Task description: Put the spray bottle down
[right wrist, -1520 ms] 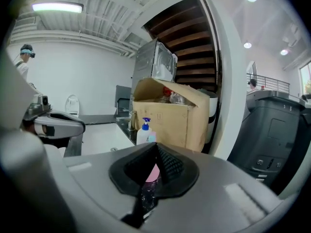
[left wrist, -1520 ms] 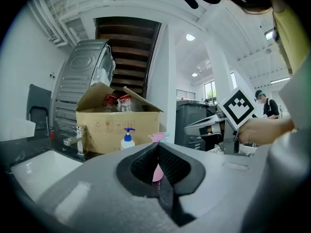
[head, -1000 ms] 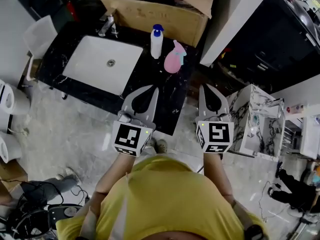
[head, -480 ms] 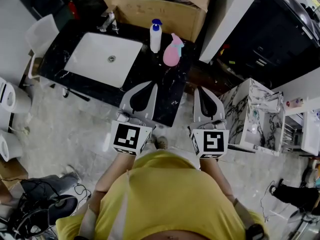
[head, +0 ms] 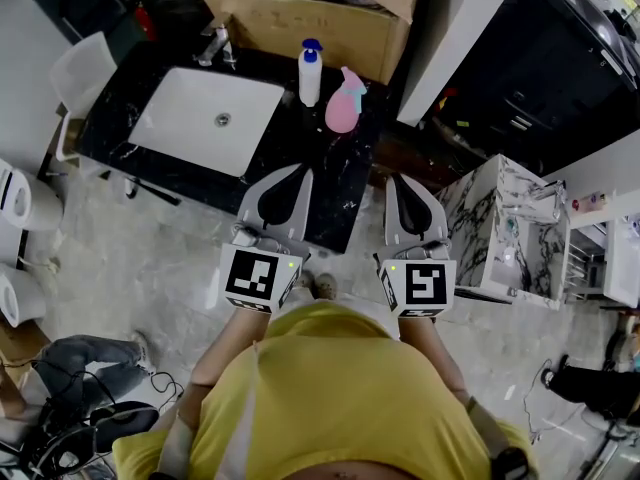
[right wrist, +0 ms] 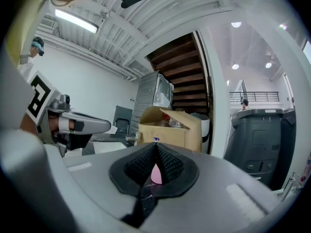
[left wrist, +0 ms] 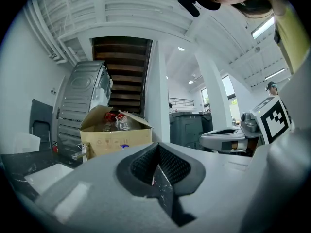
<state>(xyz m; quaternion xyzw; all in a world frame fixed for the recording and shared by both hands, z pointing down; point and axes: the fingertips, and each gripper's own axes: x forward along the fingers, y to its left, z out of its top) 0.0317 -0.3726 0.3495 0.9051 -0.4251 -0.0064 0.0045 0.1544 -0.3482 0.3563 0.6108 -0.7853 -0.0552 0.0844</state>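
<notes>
The pink spray bottle [head: 343, 105] with a teal trigger stands upright on the black marble counter [head: 335, 188], right of a white pump bottle [head: 310, 72]. A pink sliver of the spray bottle [right wrist: 156, 174] shows through the right gripper's jaw hollow. My left gripper [head: 300, 172] is shut and holds nothing, over the counter's near edge. My right gripper [head: 394, 180] is likewise shut and empty, beside the counter's right corner. Both point level toward the counter and are well short of the bottle. In the left gripper view the left gripper [left wrist: 158, 145] shows meeting jaws.
A white sink [head: 208, 120] with a faucet [head: 213, 40] fills the counter's left half. An open cardboard box [head: 320, 26] stands behind the bottles. A white pillar [head: 458, 38] rises at the right, and a marble-patterned cabinet [head: 510, 230] stands beyond my right gripper.
Both grippers have drawn back a little from the counter toward the person, the right one shifting left. The spray bottle has stayed upright on the counter.
</notes>
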